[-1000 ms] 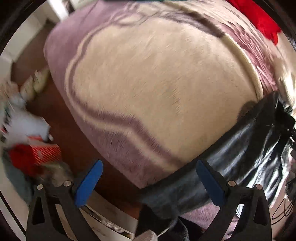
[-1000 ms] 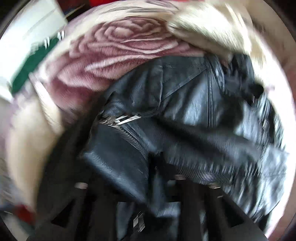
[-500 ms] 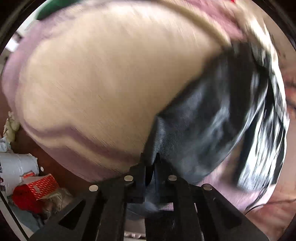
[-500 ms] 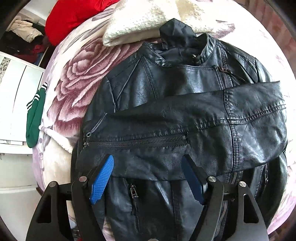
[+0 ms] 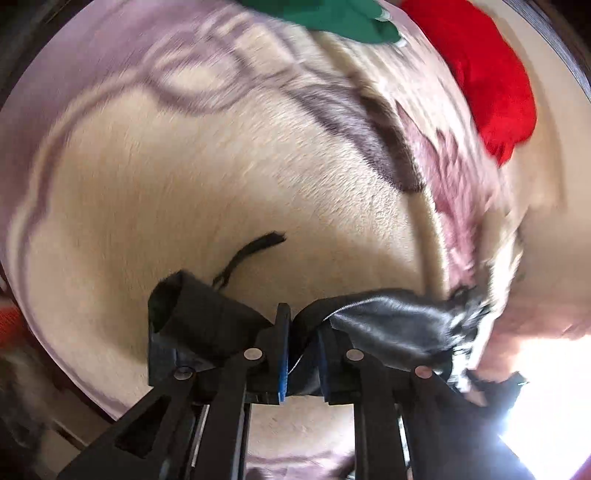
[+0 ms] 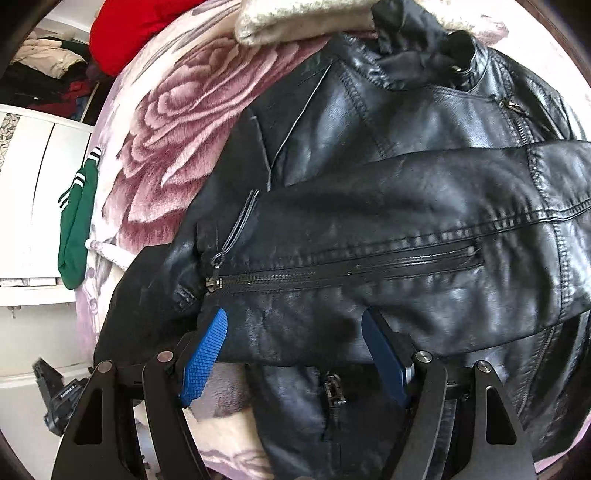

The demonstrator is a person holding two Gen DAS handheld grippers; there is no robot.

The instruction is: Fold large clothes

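A black leather jacket (image 6: pixel 369 229) lies front up on a rose-patterned blanket (image 6: pixel 177 122), with one sleeve (image 6: pixel 424 258) folded across its chest. My right gripper (image 6: pixel 295 350) hangs open just above that sleeve's lower edge, its blue pads (image 6: pixel 205 354) wide apart and pressing on nothing. In the left wrist view my left gripper (image 5: pixel 301 332) pinches a bunched fold of the jacket (image 5: pixel 388 325), lifted off the cream blanket (image 5: pixel 221 184). Its jaws are starting to open, with the leather still between them. A dark cuff (image 5: pixel 192 314) hangs to its left.
A red garment (image 5: pixel 491 85) and a green one (image 5: pixel 332 18) lie at the blanket's far side. A cream sweater (image 6: pixel 295 18) rests above the jacket's collar. White cupboards (image 6: pixel 37 184) stand to the left of the bed, with a green garment (image 6: pixel 77 229) hanging there.
My left gripper went from wide open to shut on the jacket's edge and carried it over the blanket. My right gripper opened, left the sleeve across the jacket, and moved in closer.
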